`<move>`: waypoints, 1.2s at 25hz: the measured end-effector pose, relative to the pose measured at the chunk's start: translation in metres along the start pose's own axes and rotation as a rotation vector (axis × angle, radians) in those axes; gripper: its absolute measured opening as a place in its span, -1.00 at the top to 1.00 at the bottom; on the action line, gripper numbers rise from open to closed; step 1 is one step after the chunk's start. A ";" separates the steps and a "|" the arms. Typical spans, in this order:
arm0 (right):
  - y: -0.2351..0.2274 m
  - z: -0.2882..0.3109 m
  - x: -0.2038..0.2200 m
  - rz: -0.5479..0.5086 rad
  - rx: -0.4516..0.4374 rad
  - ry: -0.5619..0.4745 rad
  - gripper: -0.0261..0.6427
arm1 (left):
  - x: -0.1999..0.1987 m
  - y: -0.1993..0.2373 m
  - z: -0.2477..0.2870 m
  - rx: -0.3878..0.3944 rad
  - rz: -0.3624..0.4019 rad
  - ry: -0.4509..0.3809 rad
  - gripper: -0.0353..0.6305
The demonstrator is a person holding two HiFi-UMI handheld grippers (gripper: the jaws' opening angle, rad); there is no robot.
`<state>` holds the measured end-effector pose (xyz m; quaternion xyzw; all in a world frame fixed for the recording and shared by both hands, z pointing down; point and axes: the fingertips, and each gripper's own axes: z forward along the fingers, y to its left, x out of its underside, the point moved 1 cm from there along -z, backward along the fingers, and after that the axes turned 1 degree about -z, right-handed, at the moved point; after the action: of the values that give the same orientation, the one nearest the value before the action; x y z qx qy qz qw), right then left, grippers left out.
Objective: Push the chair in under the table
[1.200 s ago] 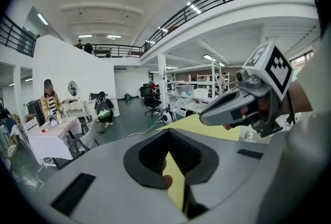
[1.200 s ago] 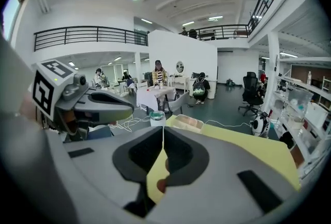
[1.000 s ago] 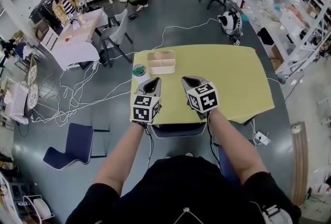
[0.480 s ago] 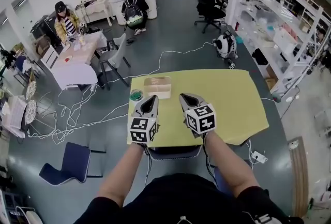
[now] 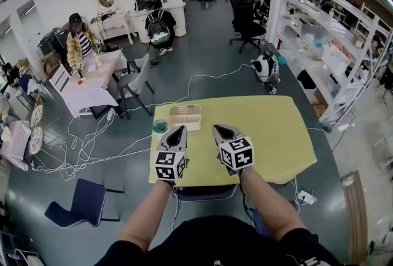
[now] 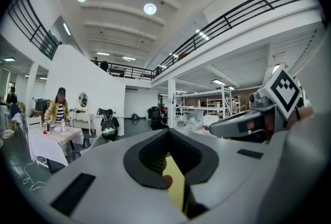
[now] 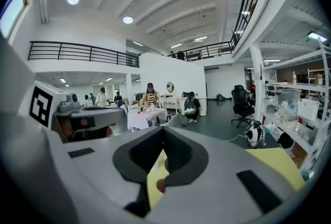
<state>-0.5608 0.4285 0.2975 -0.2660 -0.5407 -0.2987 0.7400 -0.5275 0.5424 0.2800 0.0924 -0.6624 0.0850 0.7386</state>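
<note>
The yellow table (image 5: 270, 136) stands in front of me. The dark blue chair (image 5: 206, 192) sits under its near edge, with only the seat's back part and frame showing. My left gripper (image 5: 177, 130) hovers over the table's near left part, shut and empty. My right gripper (image 5: 217, 129) hangs beside it, also shut with nothing in it. Neither touches the chair or the table. In the left gripper view the jaws (image 6: 166, 133) meet, and the right gripper (image 6: 243, 124) shows alongside. The right gripper view shows closed jaws (image 7: 162, 132) above the yellow top.
A beige compartment tray (image 5: 185, 117) and a small green round dish (image 5: 160, 126) lie on the table's far left. A second blue chair (image 5: 83, 202) stands on the floor to the left. White cables (image 5: 104, 148) trail across the floor. Shelving (image 5: 344, 56) lines the right side; people sit at the far left.
Both grippers have risen a little together above the table's near edge, still shut. The head view has tilted up and shows more of the room.
</note>
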 end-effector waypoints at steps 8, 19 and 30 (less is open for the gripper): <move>0.000 -0.009 0.008 -0.003 -0.004 0.006 0.88 | 0.008 0.001 -0.008 -0.033 -0.022 0.007 0.87; 0.007 -0.035 0.038 -0.002 -0.033 0.045 0.88 | 0.029 -0.015 -0.040 -0.101 -0.050 0.033 0.87; 0.049 -0.081 0.053 0.013 -0.025 0.054 0.88 | 0.031 -0.039 -0.102 -0.086 -0.031 0.037 0.87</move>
<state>-0.4610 0.3958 0.3227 -0.2706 -0.5148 -0.3078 0.7530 -0.4161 0.5303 0.2991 0.0691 -0.6500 0.0467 0.7553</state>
